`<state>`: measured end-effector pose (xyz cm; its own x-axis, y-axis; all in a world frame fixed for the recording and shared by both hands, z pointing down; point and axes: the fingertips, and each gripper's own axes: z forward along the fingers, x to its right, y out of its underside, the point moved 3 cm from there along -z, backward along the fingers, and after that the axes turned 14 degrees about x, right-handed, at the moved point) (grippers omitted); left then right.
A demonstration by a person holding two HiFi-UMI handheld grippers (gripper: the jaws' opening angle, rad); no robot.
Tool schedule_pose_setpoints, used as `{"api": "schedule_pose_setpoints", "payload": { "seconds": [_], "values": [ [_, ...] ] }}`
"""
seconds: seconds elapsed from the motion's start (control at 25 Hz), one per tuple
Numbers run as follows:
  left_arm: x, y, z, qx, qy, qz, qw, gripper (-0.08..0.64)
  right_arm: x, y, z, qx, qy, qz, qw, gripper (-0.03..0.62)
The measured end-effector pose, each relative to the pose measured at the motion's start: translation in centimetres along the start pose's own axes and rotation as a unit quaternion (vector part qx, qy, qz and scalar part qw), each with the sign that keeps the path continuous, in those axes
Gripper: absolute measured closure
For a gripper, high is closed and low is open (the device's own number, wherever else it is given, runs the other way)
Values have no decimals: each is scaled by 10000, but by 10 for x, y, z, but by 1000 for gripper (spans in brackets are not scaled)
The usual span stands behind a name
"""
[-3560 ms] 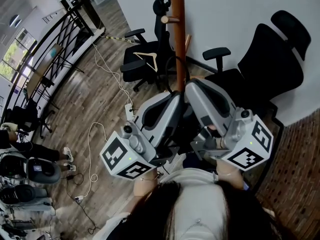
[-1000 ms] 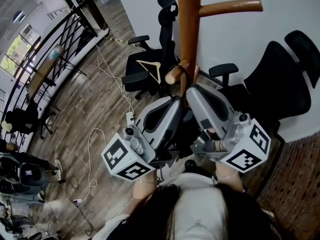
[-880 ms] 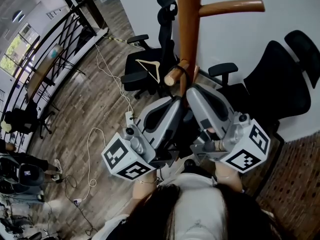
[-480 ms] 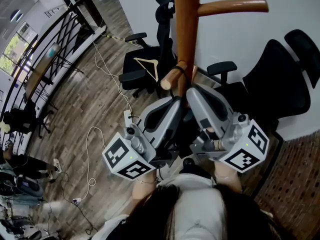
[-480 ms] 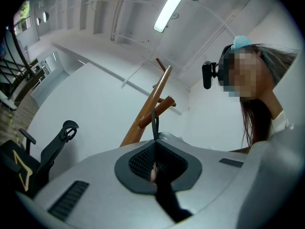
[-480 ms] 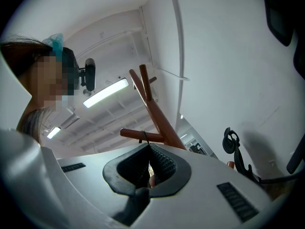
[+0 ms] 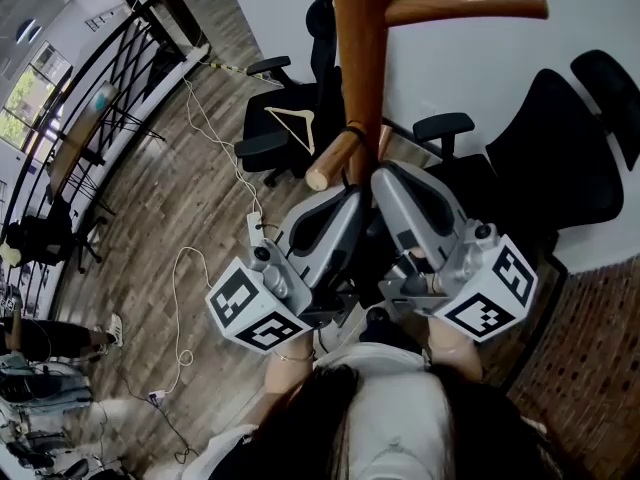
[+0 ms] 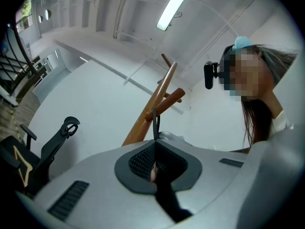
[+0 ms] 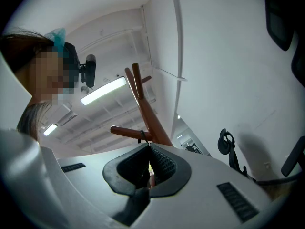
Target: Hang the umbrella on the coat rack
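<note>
Umbrella strap (image 8: 156, 125) over peg (image 8: 167, 101), rest mostly hidden.

We see bright, even indoor light; a ceiling strip lamp (image 8: 175, 7) glares in the 2 gripper views; fisheye bends edges; corners go black.

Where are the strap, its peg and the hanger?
strap (image 8: 155, 125): left gripper view, stretch under the peg.
peg (image 7: 335, 160): head view, middle of its shaft.
hanger (image 7: 301, 115): head view, its corner.
</note>
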<state>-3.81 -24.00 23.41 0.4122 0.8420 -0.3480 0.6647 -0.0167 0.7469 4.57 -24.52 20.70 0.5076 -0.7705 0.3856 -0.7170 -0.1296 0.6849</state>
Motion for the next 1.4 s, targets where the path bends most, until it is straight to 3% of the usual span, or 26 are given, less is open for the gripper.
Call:
{"api": "schedule_pose_setpoints", "payload": {
  "seconds": [1.4],
  "values": [
    [-7,6,-4,-5,-127,23,9999,549,5,8,-3,12,-122,-563,9983,554]
  ]
}}
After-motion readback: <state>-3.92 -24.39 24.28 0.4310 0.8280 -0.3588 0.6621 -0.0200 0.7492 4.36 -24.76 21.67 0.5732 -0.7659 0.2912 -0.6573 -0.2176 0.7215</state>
